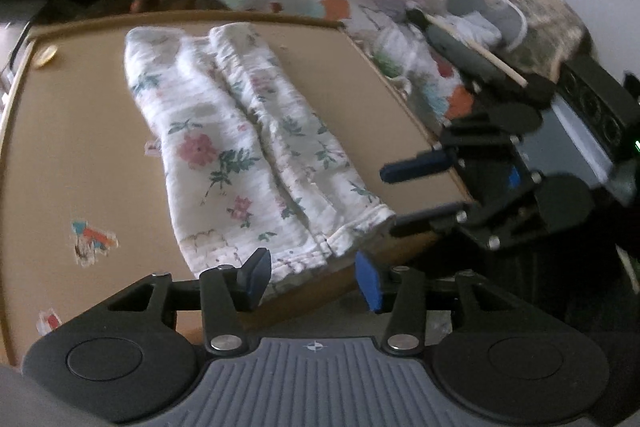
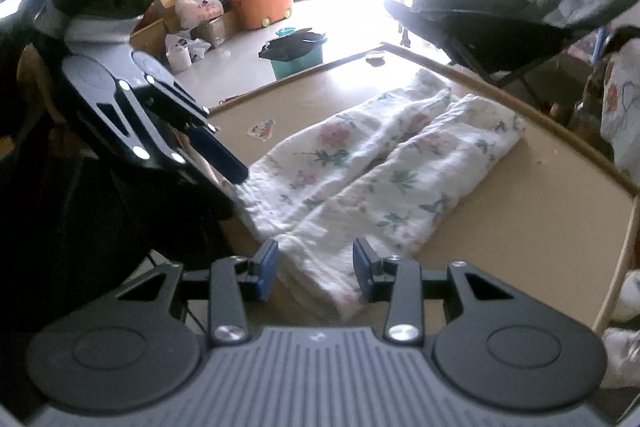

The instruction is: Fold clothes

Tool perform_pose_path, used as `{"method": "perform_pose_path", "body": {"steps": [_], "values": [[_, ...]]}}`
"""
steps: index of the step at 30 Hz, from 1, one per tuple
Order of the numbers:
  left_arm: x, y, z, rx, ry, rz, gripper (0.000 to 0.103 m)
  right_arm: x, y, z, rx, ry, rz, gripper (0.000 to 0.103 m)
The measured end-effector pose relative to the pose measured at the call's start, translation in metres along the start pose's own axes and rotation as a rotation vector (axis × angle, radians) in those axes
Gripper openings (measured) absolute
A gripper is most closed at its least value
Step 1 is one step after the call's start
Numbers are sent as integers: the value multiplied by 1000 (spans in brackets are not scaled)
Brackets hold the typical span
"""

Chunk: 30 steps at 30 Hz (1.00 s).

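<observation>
Standing here watching: the floral cloth [image 1: 236, 143] is lying flat on the brown table [image 1: 80, 147], already brought in lengthwise so two long flaps meet along a seam down the middle. It runs from the far side of the table right up to the near edge, where its hem hangs a touch over.

The left gripper [image 1: 312, 277] hovers just off that near hem, jaws partly apart, nothing between them as far as I can see; the cloth end sits behind the gap, not pinched. The right gripper [image 2: 314, 269] is in much the same pose at the other near corner, also partly apart, with the cloth edge showing in the gap but the pads not pressing on it. So both look empty to me.

My read: the lengthwise fold is done and they're between steps, let go of the cloth and lining up for the next one. Next move probably means each gripper nipping a near corner of the hem, getting all the layers and not just the top one, then carrying that end up and over toward the far end to halve the strip. The flaps look loose along the seam, so lifting unevenly could pull them open.

Writing or brands: nothing readable. There's a worn cartoon sticker [image 1: 92, 239] on the table, and another scrap near the edge, but no legible text. A small crosshair mark sits on each gripper body.
</observation>
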State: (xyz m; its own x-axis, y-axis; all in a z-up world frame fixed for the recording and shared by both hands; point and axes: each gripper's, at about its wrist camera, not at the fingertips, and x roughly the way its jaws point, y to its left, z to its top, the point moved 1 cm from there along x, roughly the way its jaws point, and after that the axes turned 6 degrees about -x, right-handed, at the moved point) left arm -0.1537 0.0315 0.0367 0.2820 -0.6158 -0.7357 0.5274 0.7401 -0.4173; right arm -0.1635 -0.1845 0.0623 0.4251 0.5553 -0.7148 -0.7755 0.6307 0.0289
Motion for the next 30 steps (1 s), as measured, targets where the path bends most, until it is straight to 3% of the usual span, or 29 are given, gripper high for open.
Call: {"method": "perform_pose_path", "body": {"steps": [6,11,18,30], "values": [[-1,0,0,99,-2,-37,53,0,-7,-6,-50,28,36,41],[8,4,-3,125,39,-77,53,2,-8,-9,-81,39,65,41],[20,-2,-6,255,96,-114,53,7,-11,-10,-134,36,96,41],[36,6,-4,305,146,-137,53,27,-9,-12,-185,63,154,41]]}}
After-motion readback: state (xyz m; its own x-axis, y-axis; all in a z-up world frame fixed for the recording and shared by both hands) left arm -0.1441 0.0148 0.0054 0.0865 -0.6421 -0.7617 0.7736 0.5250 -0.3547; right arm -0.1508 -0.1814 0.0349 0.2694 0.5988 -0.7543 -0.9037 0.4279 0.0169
